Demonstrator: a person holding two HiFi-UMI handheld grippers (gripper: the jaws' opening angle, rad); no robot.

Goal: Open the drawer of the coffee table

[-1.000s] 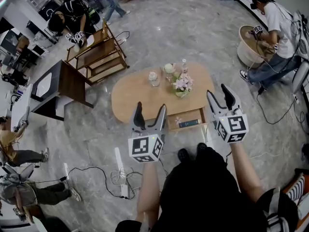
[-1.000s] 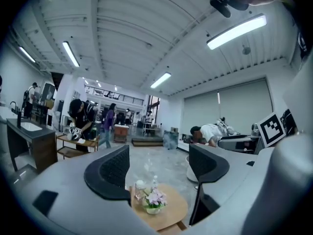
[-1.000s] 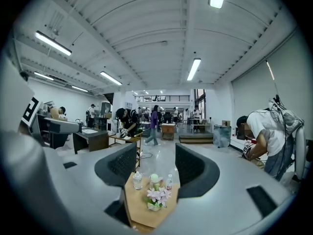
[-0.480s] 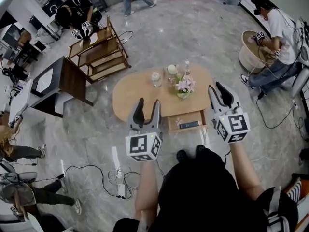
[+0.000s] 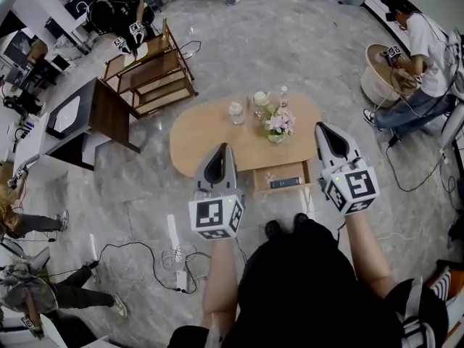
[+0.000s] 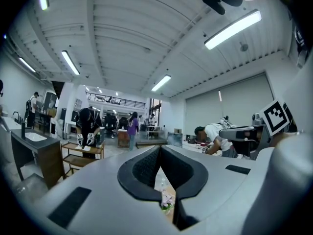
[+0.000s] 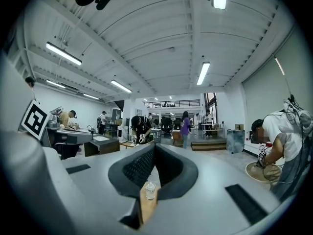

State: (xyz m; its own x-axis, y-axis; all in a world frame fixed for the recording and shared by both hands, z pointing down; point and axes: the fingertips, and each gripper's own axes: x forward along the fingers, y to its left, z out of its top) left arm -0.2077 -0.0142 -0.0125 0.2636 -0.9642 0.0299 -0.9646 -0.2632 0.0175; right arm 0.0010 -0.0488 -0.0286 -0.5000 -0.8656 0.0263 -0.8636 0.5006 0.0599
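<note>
- Both grippers point level, away from me, side by side at the bench's [image 5: 203, 133] near side.
- My left gripper [image 5: 220, 152] has its fingers clenched on nothing, tips over the bench's near edge; left forearm [image 5: 221, 281] stretched forward.
- My right gripper [image 5: 324, 130] is likewise clenched and empty, by the bench's right end; right forearm [image 5: 362, 252] stretched forward.
- I see the drawer [image 5: 299, 171] pulled out from the bench's near side, a dark item [image 5: 284, 183] inside.

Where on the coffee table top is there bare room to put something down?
The left end of the coffee table is bare, from its rim to the glass jar. A smaller bare patch lies right of the flowers. The middle is crowded: glass jar, cup, bottle, flowers.
</note>
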